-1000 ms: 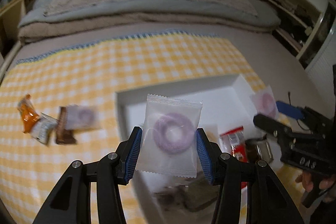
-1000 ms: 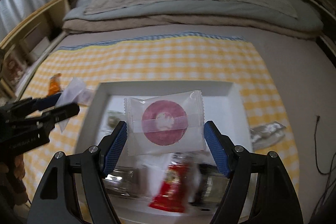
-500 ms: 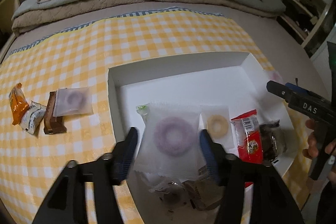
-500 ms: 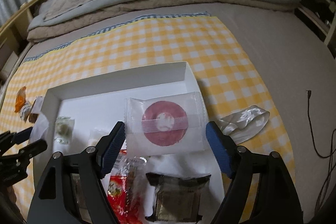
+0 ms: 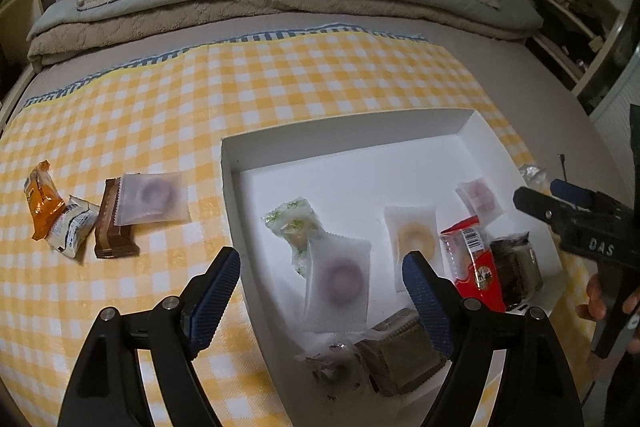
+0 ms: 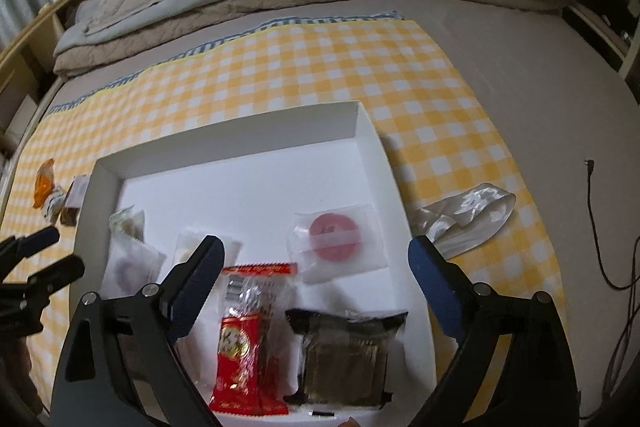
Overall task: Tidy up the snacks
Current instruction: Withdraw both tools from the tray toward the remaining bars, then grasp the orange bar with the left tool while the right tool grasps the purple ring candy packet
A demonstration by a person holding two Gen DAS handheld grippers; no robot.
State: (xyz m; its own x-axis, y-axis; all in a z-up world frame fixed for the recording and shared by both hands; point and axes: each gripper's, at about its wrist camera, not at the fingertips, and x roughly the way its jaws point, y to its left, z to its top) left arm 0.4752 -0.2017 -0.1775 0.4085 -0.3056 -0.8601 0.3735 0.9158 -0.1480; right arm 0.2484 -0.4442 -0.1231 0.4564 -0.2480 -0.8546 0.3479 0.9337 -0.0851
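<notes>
The left gripper (image 5: 320, 291) hangs over the near left part of the white tray (image 5: 352, 131); its jaws are opening and grip nothing; the purple ring packet (image 5: 338, 283) lies flat on the tray floor between the blue pads (image 5: 214, 293), clear of both. The right gripper (image 6: 314, 279) hangs over the near right part of the tray (image 6: 240, 135); its jaws are opening wide and hold nothing; the red ring packet (image 6: 336, 241) lies on the tray floor beyond them, close to the right wall.

Tray contents, left wrist view: a green-printed packet (image 5: 292, 225) touching the purple ring packet; a yellow ring packet (image 5: 414, 241); a red sachet (image 5: 474, 261); a dark bar (image 5: 516, 263) just beside the sachet; a brown block (image 5: 400, 351) at the near edge.

On the checked cloth (image 5: 240, 95), left of the tray: an orange packet (image 5: 42, 199), a white packet (image 5: 72, 225), a brown bar (image 5: 112, 223) and a second ring packet (image 5: 154, 197) resting partly on the bar. A silver wrapper (image 6: 468, 219) lies on the cloth right of the tray. The cloth covers a bed (image 6: 500, 59).
</notes>
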